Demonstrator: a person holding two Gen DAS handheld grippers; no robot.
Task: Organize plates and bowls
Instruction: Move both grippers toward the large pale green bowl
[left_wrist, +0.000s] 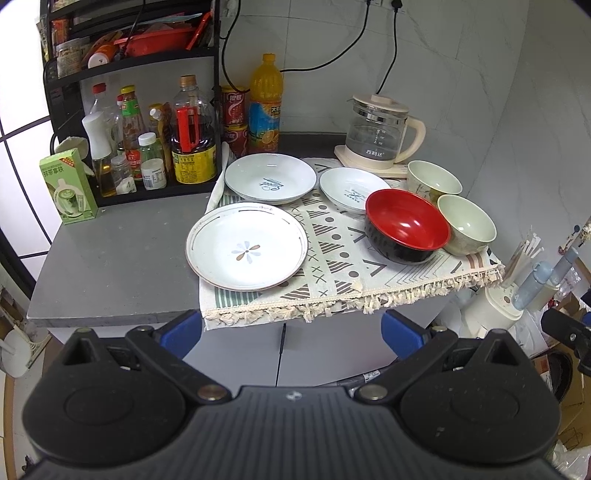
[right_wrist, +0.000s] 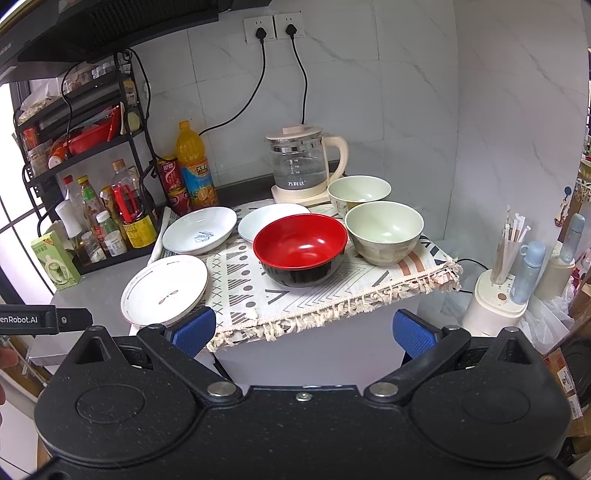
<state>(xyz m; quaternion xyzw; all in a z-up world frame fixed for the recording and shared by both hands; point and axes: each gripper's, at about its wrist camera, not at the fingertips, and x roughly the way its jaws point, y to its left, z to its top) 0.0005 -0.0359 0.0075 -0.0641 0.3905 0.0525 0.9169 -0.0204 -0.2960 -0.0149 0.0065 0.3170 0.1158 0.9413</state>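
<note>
Both tongs, left (left_wrist: 291, 332) and right (right_wrist: 304, 330), wide apart, empty, short of the cloth (left_wrist: 332, 273).

Red-and-black bowl (right_wrist: 301, 251), 2 pale-green bowls (right_wrist: 384, 232) (geometric-patterned cloth (right_wrist: 255, 284)).

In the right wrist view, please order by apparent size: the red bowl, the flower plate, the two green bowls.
1. red bowl
2. flower plate, about equal to it, unsure
3. near green bowl
4. far green bowl, possibly the same size, only farther
</note>
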